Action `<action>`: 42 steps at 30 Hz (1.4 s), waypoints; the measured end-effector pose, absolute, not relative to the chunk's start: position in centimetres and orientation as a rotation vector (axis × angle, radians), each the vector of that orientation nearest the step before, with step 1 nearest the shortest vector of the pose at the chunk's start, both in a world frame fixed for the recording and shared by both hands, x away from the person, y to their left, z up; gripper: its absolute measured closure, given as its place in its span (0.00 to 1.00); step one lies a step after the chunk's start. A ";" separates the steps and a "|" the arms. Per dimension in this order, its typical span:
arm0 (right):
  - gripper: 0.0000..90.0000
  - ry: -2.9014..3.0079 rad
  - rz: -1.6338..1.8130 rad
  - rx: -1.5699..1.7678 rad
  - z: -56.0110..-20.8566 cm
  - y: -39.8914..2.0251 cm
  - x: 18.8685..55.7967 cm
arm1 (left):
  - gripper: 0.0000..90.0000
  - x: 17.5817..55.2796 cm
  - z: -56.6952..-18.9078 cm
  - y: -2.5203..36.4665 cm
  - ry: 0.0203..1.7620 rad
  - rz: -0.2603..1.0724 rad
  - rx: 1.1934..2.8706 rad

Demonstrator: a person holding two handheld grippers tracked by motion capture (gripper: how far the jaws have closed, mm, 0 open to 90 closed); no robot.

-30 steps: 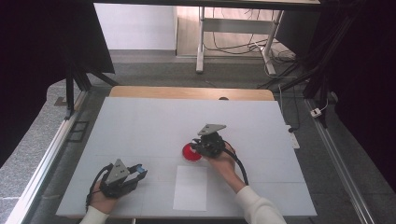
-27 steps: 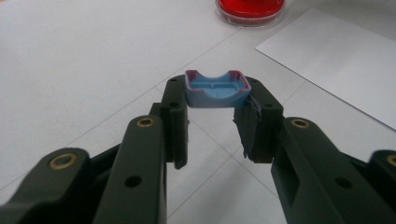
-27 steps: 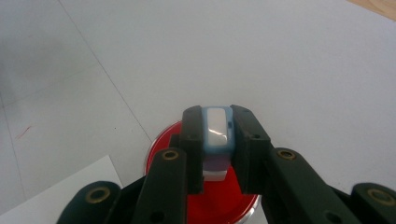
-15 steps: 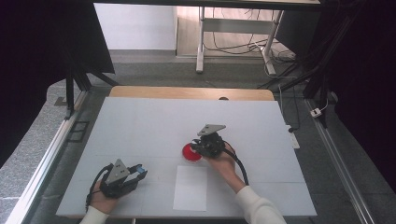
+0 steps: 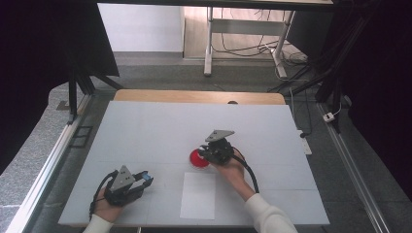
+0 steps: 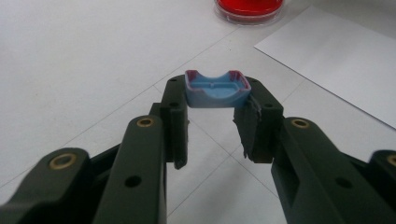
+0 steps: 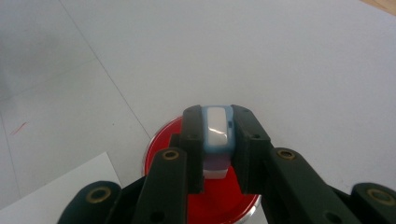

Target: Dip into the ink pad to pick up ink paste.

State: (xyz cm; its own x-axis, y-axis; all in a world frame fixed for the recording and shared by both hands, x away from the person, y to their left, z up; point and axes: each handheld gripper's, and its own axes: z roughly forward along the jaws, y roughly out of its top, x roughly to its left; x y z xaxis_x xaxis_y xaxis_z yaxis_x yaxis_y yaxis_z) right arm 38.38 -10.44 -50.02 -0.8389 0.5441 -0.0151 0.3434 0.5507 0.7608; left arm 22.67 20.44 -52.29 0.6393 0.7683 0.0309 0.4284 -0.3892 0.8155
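Sitting near the middle of the desk (image 5: pixel 145 121), a bit toward the near edge: a round red dish (image 5: pixel 197 158) with a clear rim. Hovering right over the red dish: the right gripper (image 7: pixel 217 140), jaws squeezing tight on a small blue and white piece (image 7: pixel 217 130), held upright between the black fingers (image 7: pixel 192 140). Lying flat just below the dish, close to the near edge: a white sheet of paper (image 5: pixel 198 195). Resting by the near left corner of the desk: the left gripper (image 6: pixel 215 100), well apart from the dish. Gripping a small blue cap (image 6: pixel 216 88) with a pinkish rim at the very tips, jaws set wide and clamping its two ends.
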 end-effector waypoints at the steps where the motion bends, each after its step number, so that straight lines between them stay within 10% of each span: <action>1: 0.83 2.539 1.161 0.740 -50.0 -10.4 38.4 | 0.73 22.7 -52.3 20.4 0.932 0.521 2.035; 42: 0.83 2.533 1.244 0.709 -48.5 -10.6 37.7 | 0.73 22.7 -52.3 20.5 0.931 0.522 2.037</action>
State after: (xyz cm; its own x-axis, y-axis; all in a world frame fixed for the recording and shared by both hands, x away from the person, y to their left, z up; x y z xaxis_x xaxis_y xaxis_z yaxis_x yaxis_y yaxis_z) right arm 37.75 -10.61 -48.47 -0.8563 0.5165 0.0058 0.3203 0.5221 0.7905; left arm 22.70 20.47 -52.34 0.6411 0.7668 0.0327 0.4280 -0.3926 0.8140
